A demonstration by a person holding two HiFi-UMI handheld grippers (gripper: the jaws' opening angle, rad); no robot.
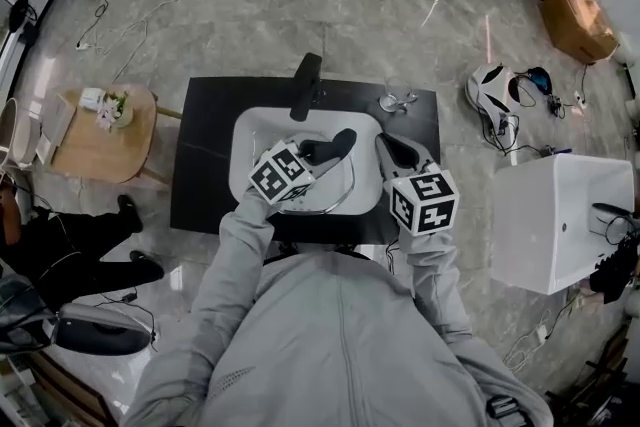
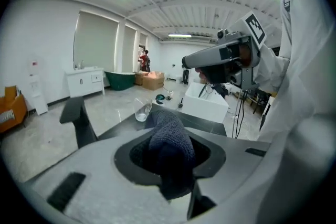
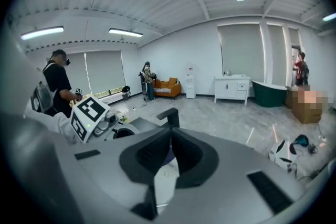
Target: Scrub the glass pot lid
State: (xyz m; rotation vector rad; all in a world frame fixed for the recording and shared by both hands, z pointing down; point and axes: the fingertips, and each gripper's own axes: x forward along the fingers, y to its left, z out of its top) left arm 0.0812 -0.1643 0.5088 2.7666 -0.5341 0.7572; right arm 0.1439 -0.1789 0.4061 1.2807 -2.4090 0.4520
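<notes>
My left gripper (image 1: 340,143) is clamped on a dark cloth (image 2: 169,136), a thick, nubbly knit of blue-grey that bulges up past the fingertips and hangs in a fold below them. The ribbed black pads (image 2: 137,159) press into it from both sides, set only as far apart as the wad of fabric is thick.

Just under and beyond those fingers lies the glass pot lid (image 1: 345,191), a clear round dome with a thin bright metal rim. It sits tilted inside the white, glossy, rounded-rectangle basin (image 1: 255,130). From the head view the cloth end looks to be over the lid's upper part, though I cannot tell if it actually touches the glass.

My right gripper (image 1: 385,143) has its jaws drawn together. The textured pads (image 3: 149,152) meet at their tips, leaving only a narrow wedge lower down where white basin shows through. Those tips hang by the basin's right edge, just beside the lid's rim; I cannot tell whether they touch it.

Ahead of both sets of fingers stands a matte black, angular faucet (image 1: 305,80), on the flat black countertop (image 1: 205,155) around the basin
</notes>
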